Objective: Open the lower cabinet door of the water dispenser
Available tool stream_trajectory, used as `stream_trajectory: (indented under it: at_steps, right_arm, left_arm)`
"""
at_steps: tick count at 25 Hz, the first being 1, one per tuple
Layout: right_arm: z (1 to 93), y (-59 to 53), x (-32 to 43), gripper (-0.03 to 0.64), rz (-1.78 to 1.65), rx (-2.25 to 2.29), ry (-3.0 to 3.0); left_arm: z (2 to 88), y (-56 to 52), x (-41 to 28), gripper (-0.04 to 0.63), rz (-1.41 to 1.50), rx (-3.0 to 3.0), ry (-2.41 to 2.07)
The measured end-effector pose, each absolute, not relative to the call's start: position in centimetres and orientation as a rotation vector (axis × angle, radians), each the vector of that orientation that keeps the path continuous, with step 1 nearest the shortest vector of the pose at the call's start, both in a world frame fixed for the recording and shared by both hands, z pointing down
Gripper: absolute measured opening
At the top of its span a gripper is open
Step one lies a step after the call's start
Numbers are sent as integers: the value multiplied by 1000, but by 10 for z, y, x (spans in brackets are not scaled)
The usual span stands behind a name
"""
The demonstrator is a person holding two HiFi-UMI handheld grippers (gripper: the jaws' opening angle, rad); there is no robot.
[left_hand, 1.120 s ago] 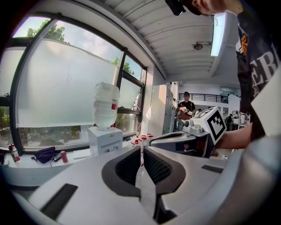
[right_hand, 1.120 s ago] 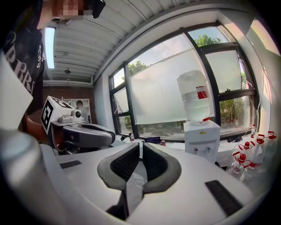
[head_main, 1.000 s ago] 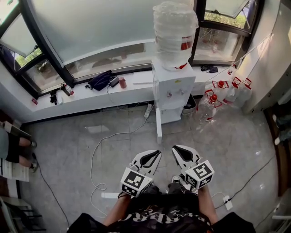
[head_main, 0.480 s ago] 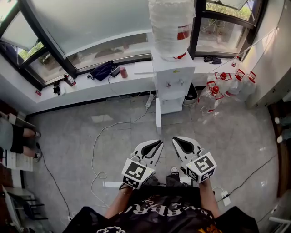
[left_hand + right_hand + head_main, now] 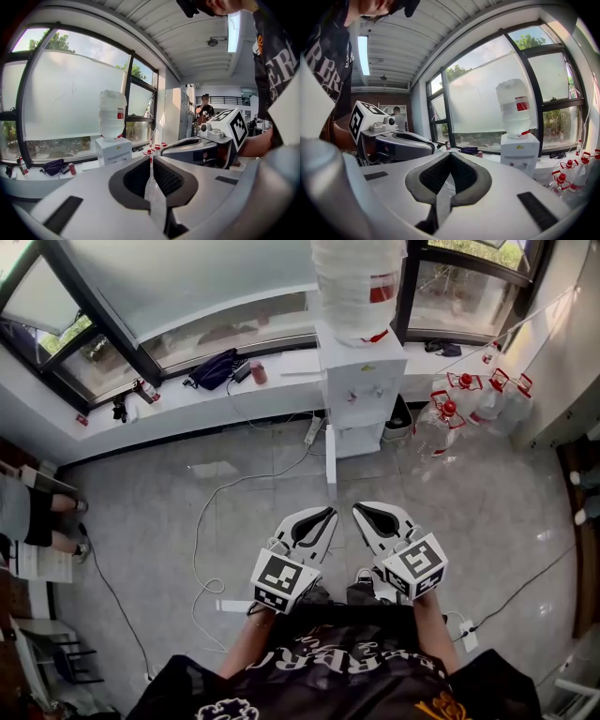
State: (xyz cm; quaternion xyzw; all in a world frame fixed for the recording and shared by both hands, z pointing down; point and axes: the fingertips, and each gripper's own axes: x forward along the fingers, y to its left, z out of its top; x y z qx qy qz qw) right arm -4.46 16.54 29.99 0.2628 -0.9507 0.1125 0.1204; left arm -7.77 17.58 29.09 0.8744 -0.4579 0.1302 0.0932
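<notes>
status: white box-shaped water dispenser [image 5: 364, 381], clear inverted bottle [image 5: 352, 282] on top, stands against white window ledge [image 5: 187, 399], well apart from both grippers. narrow white lower cabinet door [image 5: 330, 465] appears swung out, seen edge-on; opening judged done or nearly done. left gripper [image 5: 325, 515]: clenched, empty. right gripper [image 5: 360, 512]: clenched, empty. neither touches door.

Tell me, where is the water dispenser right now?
In the head view, the water dispenser stands top centre against the window ledge, with spare water jugs on the floor just to its right.
</notes>
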Motion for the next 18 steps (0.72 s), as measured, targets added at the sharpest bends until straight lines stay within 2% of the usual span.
stream_trajectory:
  at_steps: [18]
  right_arm:
    - [297,180,-58,11,253,825,-2774]
  left_arm:
    - [285,195,-92,26,364,2648,-1334]
